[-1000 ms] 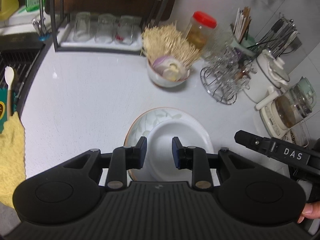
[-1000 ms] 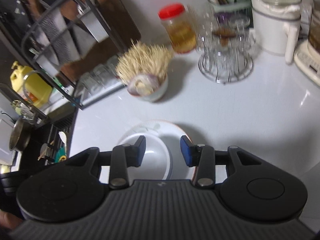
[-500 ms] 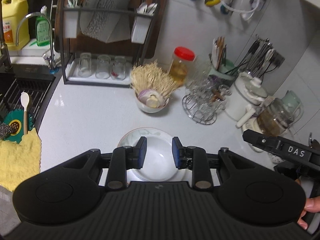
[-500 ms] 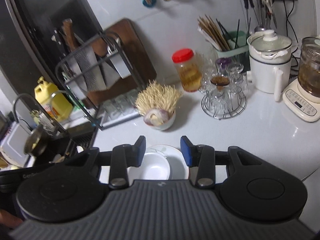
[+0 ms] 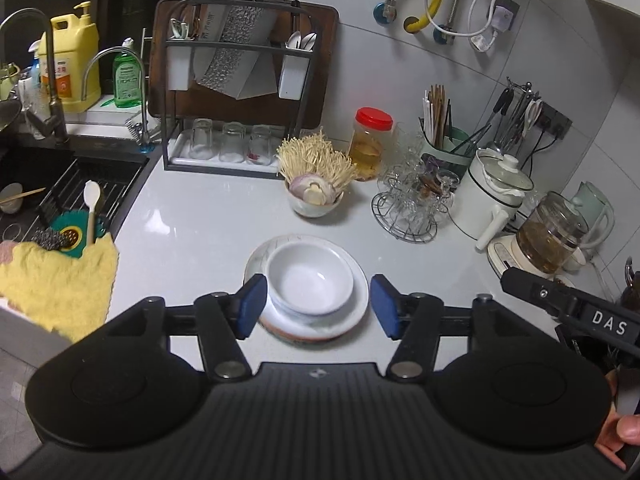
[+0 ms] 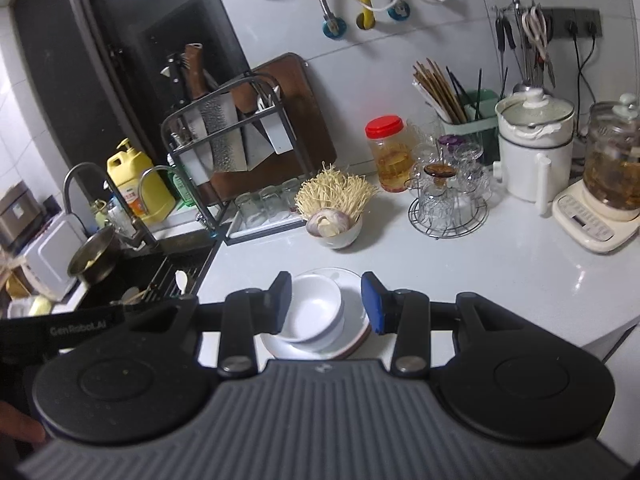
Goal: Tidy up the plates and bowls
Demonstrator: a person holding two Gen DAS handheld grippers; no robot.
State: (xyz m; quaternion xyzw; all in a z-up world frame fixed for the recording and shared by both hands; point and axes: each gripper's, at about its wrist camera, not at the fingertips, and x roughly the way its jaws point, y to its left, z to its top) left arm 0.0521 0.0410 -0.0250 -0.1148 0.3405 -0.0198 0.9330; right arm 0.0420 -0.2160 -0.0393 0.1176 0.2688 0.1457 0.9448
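Observation:
A white bowl [image 5: 310, 282] sits stacked on white plates [image 5: 356, 308] on the white counter; the stack also shows in the right wrist view, bowl [image 6: 312, 308] on plates [image 6: 352, 334]. My left gripper [image 5: 318, 306] is open and empty, held well above the stack. My right gripper [image 6: 326, 302] is open and empty, also high above the stack. The right gripper's body [image 5: 568, 304] shows at the right edge of the left wrist view.
Behind the stack stands a bowl of enoki mushrooms and onion [image 5: 316, 188], a red-lidded jar [image 5: 370, 144], a wire rack of glasses [image 5: 416, 204], a white pot [image 5: 496, 196] and a kettle [image 5: 552, 236]. A knife rack [image 5: 236, 92] stands at the back, the sink [image 5: 48, 196] and yellow cloth [image 5: 52, 280] at left.
Both grippers have risen up and back from the stack, which now looks smaller. The left jaws have opened wider, and the right jaws slightly.

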